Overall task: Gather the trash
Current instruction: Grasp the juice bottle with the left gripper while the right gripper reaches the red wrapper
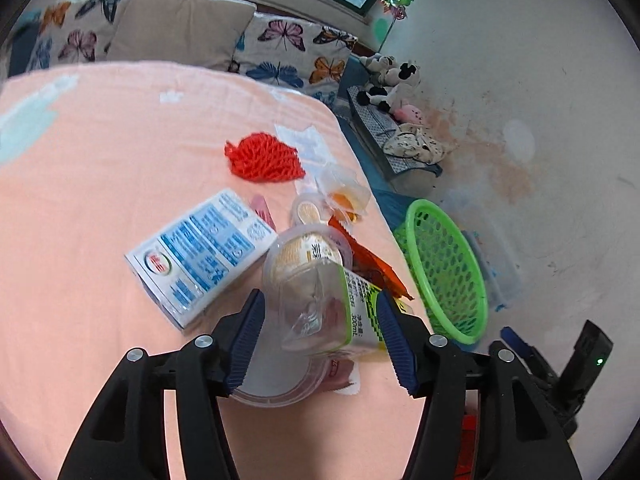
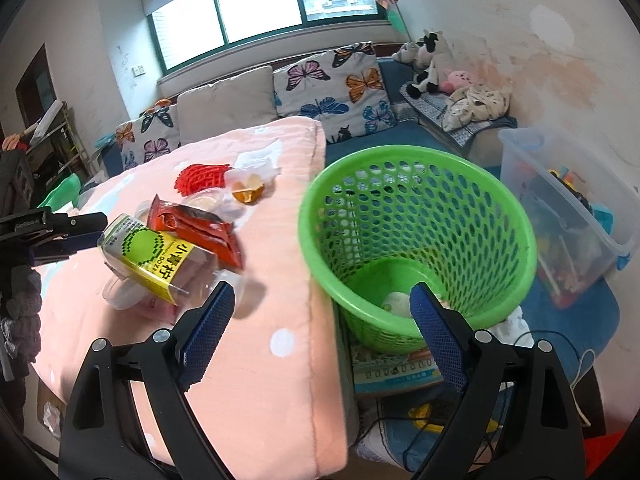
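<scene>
Pink blanket-covered table (image 1: 100,160) strewn with trash: milk carton (image 1: 200,252), red foam fruit net (image 1: 262,157), red snack wrapper (image 2: 196,232). Left gripper (image 1: 320,320) clamped on clear plastic cup with yellow-green label (image 1: 320,296), held just above a clear lid. Right gripper (image 2: 322,308) spread wide, holding nothing, over table edge beside green mesh basket (image 2: 416,208), pale scrap at its bottom.

Daylit window (image 2: 256,8) above a sofa (image 2: 224,100) with butterfly cushions (image 2: 332,80); stained white wall (image 2: 540,60) right of the sofa.
</scene>
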Demonstrator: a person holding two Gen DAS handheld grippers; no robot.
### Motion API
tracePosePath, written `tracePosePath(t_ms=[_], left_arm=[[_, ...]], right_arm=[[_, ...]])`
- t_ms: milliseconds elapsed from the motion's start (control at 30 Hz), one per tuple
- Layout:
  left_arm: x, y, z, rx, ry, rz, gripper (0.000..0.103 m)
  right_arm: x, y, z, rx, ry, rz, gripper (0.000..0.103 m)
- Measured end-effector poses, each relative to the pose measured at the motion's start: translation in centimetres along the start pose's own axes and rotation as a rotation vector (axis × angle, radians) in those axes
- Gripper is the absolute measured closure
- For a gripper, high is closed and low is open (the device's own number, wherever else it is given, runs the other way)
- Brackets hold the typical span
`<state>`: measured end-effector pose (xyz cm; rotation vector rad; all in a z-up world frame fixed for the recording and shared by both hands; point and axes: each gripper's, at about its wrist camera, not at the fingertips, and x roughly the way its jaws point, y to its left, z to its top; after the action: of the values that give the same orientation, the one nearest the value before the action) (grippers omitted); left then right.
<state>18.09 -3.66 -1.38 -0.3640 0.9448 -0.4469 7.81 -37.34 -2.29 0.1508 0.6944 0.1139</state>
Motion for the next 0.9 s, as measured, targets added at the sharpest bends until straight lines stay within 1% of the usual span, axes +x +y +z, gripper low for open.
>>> tracePosePath(t_ms=[33,433,667,833,900], left_arm=[[0.3,0.2,-0.1,-0.012,0.013,-0.023,0.047],[3.1,1.5,-0.3,-0.067,0.091,-0.118,0.047],[2.8,0.4,-0.6,-0.020,0.065,-0.117,0.049],[1.0,-1.3,-1.0,0.036,0.031,-0.112,0.053],[0.0,-2.2,-1.2,0.072,0.013,-0.096,0.053]], right_arm=[[0.1,0.3,0.0,-0.003,0.001,0.002,0.014],[0.8,1.3,0.2,-0.017,0.011,0.016,0.014],[0.7,1.6,0.3,-0.031,0.008,0.020,0.014],[0.7,2.2,0.8,-0.048,0.004,0.038,0.014],[0.7,2.4,0.9,-0.054,0.005,0.044,0.014]])
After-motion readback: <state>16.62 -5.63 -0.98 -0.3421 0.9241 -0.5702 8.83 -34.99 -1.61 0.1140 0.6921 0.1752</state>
